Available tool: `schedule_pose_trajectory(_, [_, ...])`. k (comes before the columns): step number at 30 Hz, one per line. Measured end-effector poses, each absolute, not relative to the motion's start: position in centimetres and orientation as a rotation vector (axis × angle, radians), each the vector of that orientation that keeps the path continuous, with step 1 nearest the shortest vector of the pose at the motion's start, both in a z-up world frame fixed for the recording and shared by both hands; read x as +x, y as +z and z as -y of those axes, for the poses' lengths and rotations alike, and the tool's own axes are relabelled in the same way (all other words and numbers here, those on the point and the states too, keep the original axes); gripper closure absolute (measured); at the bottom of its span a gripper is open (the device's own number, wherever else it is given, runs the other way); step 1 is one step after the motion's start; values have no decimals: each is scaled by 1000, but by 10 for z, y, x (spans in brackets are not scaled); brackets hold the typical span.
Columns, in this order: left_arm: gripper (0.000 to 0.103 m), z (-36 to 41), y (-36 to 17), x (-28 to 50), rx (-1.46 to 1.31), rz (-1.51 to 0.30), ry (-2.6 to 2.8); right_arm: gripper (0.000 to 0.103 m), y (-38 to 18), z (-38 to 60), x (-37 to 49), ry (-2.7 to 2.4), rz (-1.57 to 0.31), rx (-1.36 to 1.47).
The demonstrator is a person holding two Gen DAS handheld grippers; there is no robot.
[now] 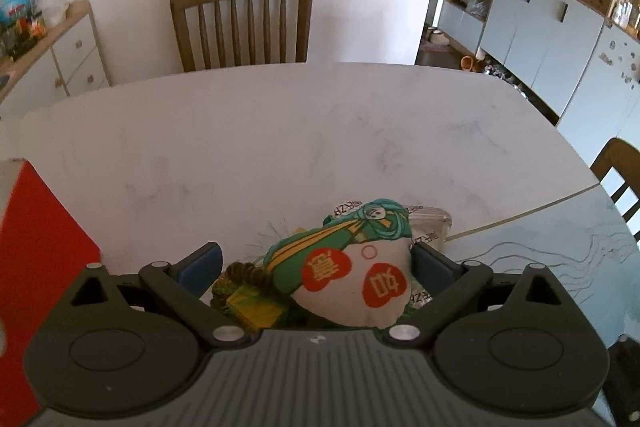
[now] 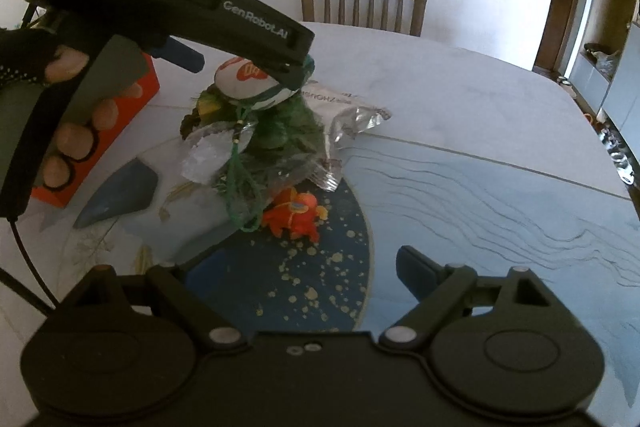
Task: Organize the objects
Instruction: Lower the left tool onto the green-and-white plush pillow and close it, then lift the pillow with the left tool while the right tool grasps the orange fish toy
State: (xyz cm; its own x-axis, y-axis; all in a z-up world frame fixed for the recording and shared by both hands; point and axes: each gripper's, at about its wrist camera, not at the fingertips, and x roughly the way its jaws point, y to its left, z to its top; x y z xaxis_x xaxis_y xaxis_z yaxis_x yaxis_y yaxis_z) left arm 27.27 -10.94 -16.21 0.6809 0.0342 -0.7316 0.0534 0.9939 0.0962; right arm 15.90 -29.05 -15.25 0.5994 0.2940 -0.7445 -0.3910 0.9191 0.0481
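Item 1, my left gripper (image 1: 316, 263): its jaws stand on either side of the stuffed charm pillow (image 1: 352, 279), white and green with 2 red patches; the right pad looks to touch it, the left pad stands clear, so I cannot tell whether it is clamped. Item 2, my right gripper (image 2: 296, 267): jaws apart, nothing between them, hovering over the dark blue speckled disc of the table (image 2: 460, 115); only 1 blue finger shows plainly. Item 3, the pile: the pillow sits on top of a heap of crinkled foil packets (image 2: 344, 123), green tinsel-like material (image 2: 288, 131) and a green cord (image 2: 240, 183) that trails down toward the red plush toy (image 2: 294, 213), which lies just beside the heap on the disc. Item 4, surroundings: an orange box (image 2: 100, 147) at the left of the heap, 1 blue wedge-shaped piece (image 2: 124, 193) near it, 1 wooden chair (image 1: 244, 21) across the table. Status, my judgement: sorting has barely begun; everything is heaped together and nothing I can see is set apart in its own place. Left to do: lift the pillow off, then separate packets, cord and toy. Hazard: the cord tangles through the heap and may drag neighbours along when anything is lifted.
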Motion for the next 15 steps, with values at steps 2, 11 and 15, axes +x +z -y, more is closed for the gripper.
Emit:
schedule_pose_trajectory(2, [3, 110, -163, 273, 106, -824, -14, 14, -155, 288, 162, 401, -842, -124])
schedule_pose_trajectory(11, [29, 111, -164, 273, 91, -835, -67, 18, -162, 278, 170, 420, -840, -144])
schedule_pose_trajectory(15, [30, 112, -160, 270, 75, -830, -92, 21, -165, 274, 173, 423, -840, -154])
